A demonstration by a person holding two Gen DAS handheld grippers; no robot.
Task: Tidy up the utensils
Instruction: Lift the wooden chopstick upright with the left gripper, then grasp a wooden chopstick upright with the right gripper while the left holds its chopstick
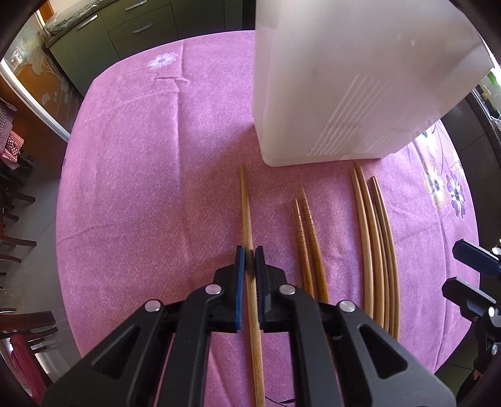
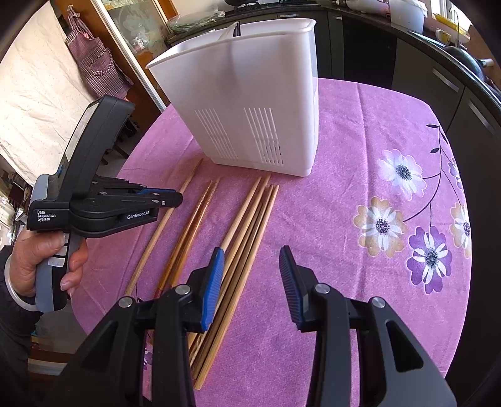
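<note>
A single light wooden chopstick [image 1: 247, 219] lies on the purple tablecloth, also seen in the right wrist view [image 2: 162, 228]. My left gripper [image 1: 249, 255] is nearly shut, its blue pads on either side of this chopstick; it also shows in the right wrist view [image 2: 169, 197]. A ridged pair of chopsticks [image 1: 308, 238] lies beside it, and several longer chopsticks [image 1: 375, 250] lie further right. A white slotted utensil holder [image 2: 250, 103] stands behind them. My right gripper [image 2: 252, 253] is open and empty, hovering above the longer chopsticks [image 2: 247, 238].
The round table's purple flowered cloth [image 2: 391, 219] ends near dark kitchen cabinets [image 2: 438, 72] at the right. Dark utensils stick out of the holder's top [image 2: 236, 28]. Chairs [image 1: 18, 219] stand to the left of the table.
</note>
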